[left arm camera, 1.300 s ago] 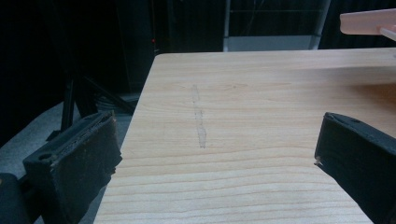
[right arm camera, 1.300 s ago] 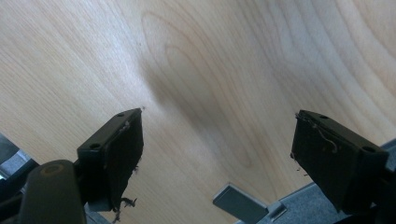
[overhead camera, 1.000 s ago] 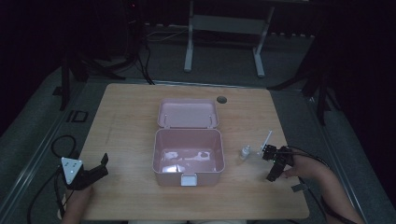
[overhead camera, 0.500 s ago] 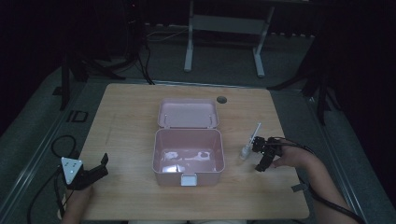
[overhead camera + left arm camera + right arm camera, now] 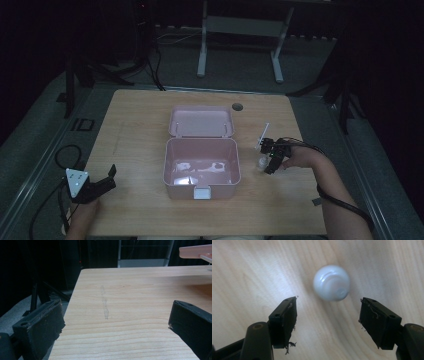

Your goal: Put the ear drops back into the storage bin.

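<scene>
Right gripper [image 5: 267, 161] sits at the right of centre in the high view, pointing down at a small white bottle [image 5: 262, 161] that stands on the table just right of the pink box. From the right gripper view the bottle [image 5: 331, 282] is seen from above, a round blurred white top lying just beyond the two black jaws and not between the pads; the jaws have just been closing, yet they stand apart with bare wood between them and press on nothing. A thin white stick [image 5: 263, 132] rises aslant above this gripper; what it belongs to is not clear.

Left gripper [image 5: 102, 182] rests at the lower left of the high view, its jaws spread and empty; in the left gripper view they flank bare wood with a faint pale streak [image 5: 105, 303].

One wooden table [image 5: 135, 120] of light grain carries everything, with one round dark hole [image 5: 237, 106] near its far edge. One pink box [image 5: 202, 170] lies open at centre, its lid [image 5: 201, 121] folded back, one white latch [image 5: 202, 192] at the near wall; its floor shines with pale patches I cannot identify.

Around the table the room is dark: grey floor, one pale metal frame [image 5: 240, 30] at top centre, black stands at both sides.
</scene>
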Action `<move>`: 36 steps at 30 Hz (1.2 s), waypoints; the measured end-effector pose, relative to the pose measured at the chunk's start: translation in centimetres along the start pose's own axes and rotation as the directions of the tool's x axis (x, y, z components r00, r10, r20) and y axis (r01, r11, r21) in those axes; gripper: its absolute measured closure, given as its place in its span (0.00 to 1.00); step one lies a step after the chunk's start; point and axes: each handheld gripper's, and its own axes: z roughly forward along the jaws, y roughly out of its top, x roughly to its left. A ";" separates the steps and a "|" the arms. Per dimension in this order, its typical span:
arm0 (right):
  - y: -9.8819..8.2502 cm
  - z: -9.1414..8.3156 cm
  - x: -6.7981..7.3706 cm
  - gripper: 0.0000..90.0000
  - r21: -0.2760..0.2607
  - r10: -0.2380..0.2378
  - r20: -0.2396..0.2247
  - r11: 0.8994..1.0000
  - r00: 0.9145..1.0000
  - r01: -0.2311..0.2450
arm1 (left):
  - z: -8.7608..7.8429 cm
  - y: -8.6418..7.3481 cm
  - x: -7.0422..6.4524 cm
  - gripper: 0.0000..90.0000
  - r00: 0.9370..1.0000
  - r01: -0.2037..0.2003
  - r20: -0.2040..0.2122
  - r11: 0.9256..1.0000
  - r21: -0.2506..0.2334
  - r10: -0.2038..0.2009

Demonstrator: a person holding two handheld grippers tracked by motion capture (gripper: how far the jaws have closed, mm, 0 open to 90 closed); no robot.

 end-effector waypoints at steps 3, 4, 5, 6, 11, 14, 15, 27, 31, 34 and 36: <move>0.4 0.3 -0.3 0.34 0.001 -0.013 0.001 1.000 1.000 0.013 | 0.0 0.0 0.0 0.00 1.000 0.000 0.000 1.000 0.000 0.000; 0.5 0.4 -0.4 0.35 -0.003 -0.013 -0.001 1.000 1.000 0.013 | 0.0 0.0 0.0 0.00 1.000 -0.001 0.000 1.000 -0.002 0.001; 0.7 0.5 -0.4 0.36 -0.006 -0.020 -0.003 1.000 1.000 0.020 | 0.0 0.0 0.0 0.00 1.000 0.000 0.000 1.000 -0.001 0.000; 0.8 0.7 -0.4 0.36 -0.009 -0.033 0.001 0.999 0.999 0.033 | 0.0 0.0 0.0 0.00 1.000 0.000 0.001 1.000 -0.001 0.000; 1.4 1.4 -0.5 0.40 0.000 -0.082 -0.001 0.997 0.997 0.082 | 0.0 0.0 0.0 0.00 1.000 -0.002 0.002 1.000 -0.001 0.002; 1.7 1.4 -0.6 0.43 -0.006 -0.096 -0.010 0.995 0.995 0.096 | 0.0 0.0 0.0 0.00 1.000 -0.005 0.003 1.000 -0.001 0.005; 1.8 1.4 -0.6 0.44 -0.013 -0.103 -0.011 0.995 0.995 0.102 | 0.0 0.0 0.0 0.00 1.000 -0.005 0.004 1.000 0.000 0.005; 2.5 1.6 0.3 0.63 0.015 -0.205 0.003 0.979 0.979 0.205 | 0.0 0.0 0.0 0.00 1.000 -0.007 0.004 1.000 0.000 0.007; 2.6 1.6 0.4 0.65 0.018 -0.224 0.010 0.975 0.975 0.224 | 0.0 0.0 -0.1 0.00 1.000 -0.006 0.005 1.000 0.001 0.006; 2.7 1.6 0.5 0.65 0.027 -0.230 0.013 0.973 0.973 0.230 | 0.0 0.0 0.0 0.00 1.000 -0.006 0.005 1.000 0.001 0.006; 2.8 1.5 0.7 0.66 0.040 -0.240 0.017 0.970 0.971 0.239 | 0.0 0.0 0.0 0.00 1.000 -0.006 0.005 1.000 0.001 0.006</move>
